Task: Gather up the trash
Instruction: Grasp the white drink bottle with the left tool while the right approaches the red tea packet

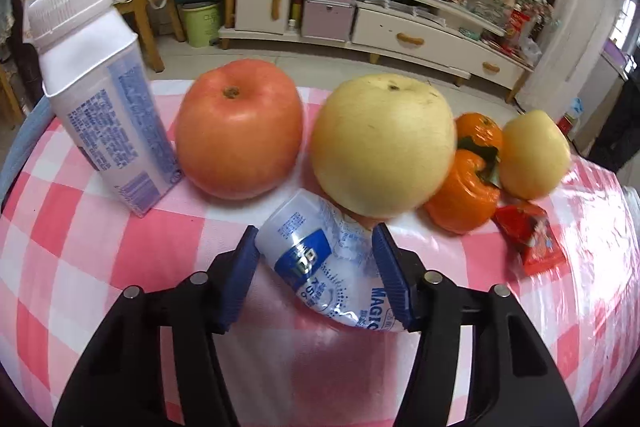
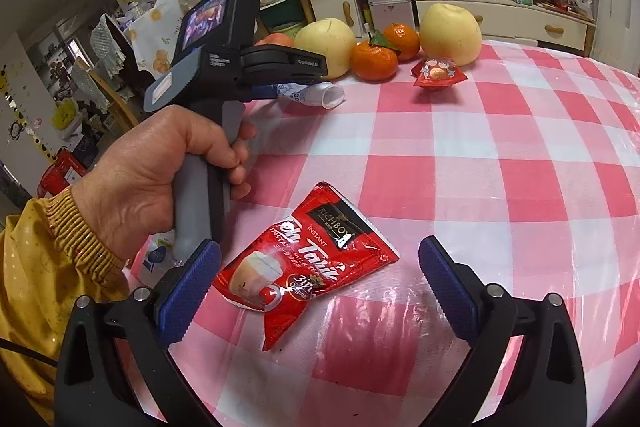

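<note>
Apple (image 2: 276, 39) mostly behind claw handle (image 2: 240, 75)

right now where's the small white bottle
In the left wrist view the small white bottle lies on its side between the left gripper's pads, just in front of the red apple and big yellow pear.

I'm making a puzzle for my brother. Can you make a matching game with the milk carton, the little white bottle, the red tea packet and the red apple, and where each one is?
Things:
1. milk carton
2. little white bottle
3. red tea packet
4. red apple

Places:
A. lying flat, framed by the right tool's open fingers
B. standing upright, left of the apple
C. lying between the left tool's fingers
D. between the carton and the big yellow pear

Pairs: 1-B, 2-C, 3-A, 4-D
</note>
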Available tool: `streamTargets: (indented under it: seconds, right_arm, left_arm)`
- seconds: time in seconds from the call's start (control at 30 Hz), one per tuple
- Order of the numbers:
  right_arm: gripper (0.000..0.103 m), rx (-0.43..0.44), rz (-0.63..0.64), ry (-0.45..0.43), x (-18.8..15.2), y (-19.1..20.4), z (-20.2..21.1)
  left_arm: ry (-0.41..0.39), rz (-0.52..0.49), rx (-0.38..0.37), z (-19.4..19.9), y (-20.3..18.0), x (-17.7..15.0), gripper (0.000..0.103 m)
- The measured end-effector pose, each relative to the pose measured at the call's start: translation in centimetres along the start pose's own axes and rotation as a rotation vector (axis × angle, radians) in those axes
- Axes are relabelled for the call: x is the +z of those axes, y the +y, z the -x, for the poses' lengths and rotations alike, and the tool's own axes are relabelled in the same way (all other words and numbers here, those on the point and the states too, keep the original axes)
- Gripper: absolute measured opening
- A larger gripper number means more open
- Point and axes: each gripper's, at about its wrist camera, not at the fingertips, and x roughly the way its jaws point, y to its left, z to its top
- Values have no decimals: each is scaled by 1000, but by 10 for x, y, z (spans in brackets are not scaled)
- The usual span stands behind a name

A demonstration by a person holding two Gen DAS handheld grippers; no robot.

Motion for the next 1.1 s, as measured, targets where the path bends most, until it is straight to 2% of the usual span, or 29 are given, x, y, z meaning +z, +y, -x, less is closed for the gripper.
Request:
streamTargets:
  seconds: [0.07, 0.13, 0.27, 0.57, 0.87, 1.03, 1.1]
  right_arm:
    - [98, 3, -9, 8, -1, -2, -2]
    - [98, 11, -13, 20, -2, -3, -4]
    - [98, 23, -6, 51, -5, 0, -12]
    - [98, 66, 1, 85, -11, 7, -22]
    - [98, 37, 50, 54, -10, 19, -32]
    - [97, -39, 122, 61, -12, 30, -38]
    - [92, -66, 152, 61, -15, 33, -38]
  left_arm:
    - [-7, -22, -16, 5, -4, -4, 43]
    - [-8, -29, -41, 12, -6, -8, 41]
    - [-11, -50, -58, 23, -8, -24, 41]
    - [-52, -30, -91, 62, 9, -53, 40]
    - [-114, -30, -101, 110, 34, -69, 40]
    - [-135, -19, -115, 134, 46, -82, 40]
    - [-140, -20, -118, 142, 50, -89, 40]
